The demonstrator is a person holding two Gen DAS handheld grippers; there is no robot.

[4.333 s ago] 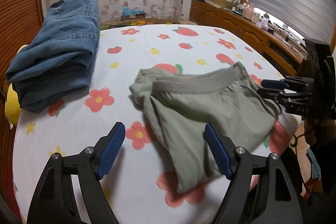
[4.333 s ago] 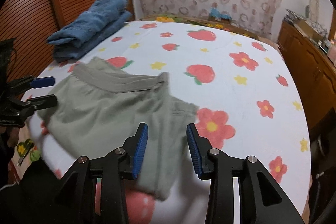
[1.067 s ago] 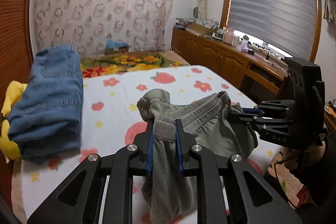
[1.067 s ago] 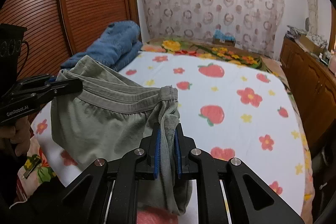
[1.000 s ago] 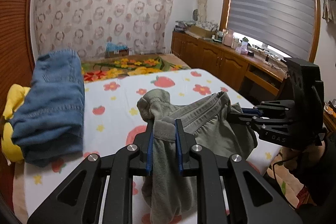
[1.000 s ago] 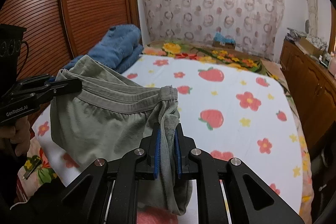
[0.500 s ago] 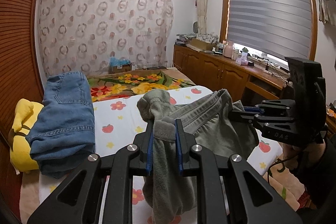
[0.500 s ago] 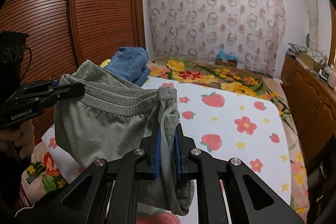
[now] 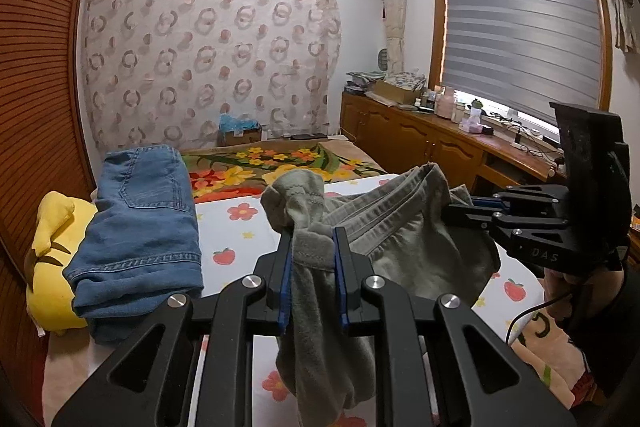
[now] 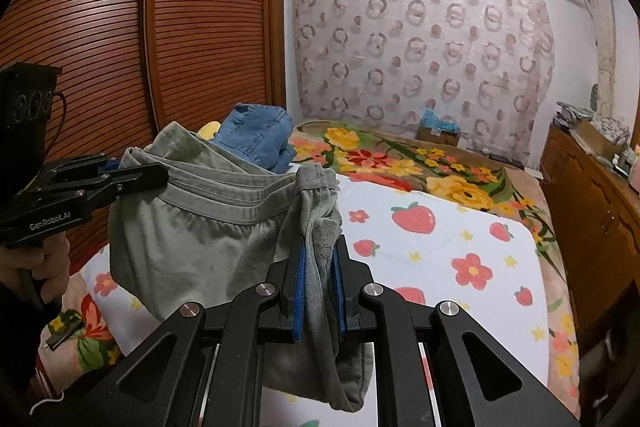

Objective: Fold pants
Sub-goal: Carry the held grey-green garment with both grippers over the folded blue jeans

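My left gripper (image 9: 311, 247) and right gripper (image 10: 319, 259) each clamp the waistband of the grey-green pants (image 9: 404, 247), held above the bed (image 10: 460, 239). Legs hang hidden below my fingers. Folded jeans (image 9: 140, 219) occupy the bed's left edge.

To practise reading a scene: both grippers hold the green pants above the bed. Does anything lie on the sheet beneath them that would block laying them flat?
Nothing visible does. The pants hang from the left gripper and right gripper; the sheet ahead is bare. The folded jeans lie off to the left.
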